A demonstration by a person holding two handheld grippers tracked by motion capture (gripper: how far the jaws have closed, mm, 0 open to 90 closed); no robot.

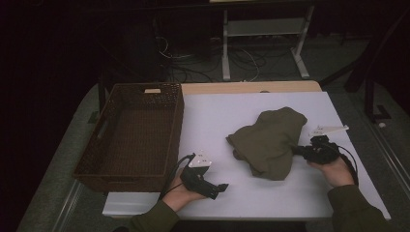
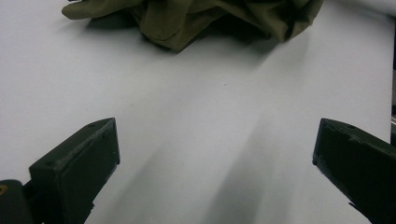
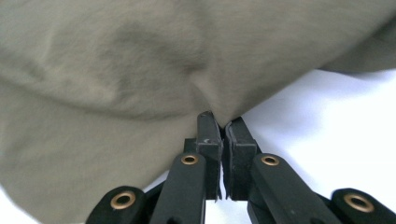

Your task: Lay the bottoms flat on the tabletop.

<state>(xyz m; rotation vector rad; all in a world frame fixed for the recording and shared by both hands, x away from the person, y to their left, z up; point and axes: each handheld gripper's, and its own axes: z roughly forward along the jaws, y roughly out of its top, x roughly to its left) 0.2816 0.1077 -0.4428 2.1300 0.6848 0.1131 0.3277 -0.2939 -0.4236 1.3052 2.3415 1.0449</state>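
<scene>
High view: we find it dim, the room beyond the counter [image 1: 241, 111] nearly black, the white top faintly violet and grainy. Left gripper view: brighter; we note soft long shadows running up the counter and blurred near jaws. Right gripper view: we record soft focus on the olive cloth [image 3: 140, 70], the white surface glaring.

On the white surface [image 1: 251, 193] a crumpled olive cloth [image 1: 268, 142] lies between the left gripper [image 1: 220, 189] and the right gripper [image 1: 297, 150], which touches its edge, beside a brown wicker basket [image 1: 130, 133].
</scene>
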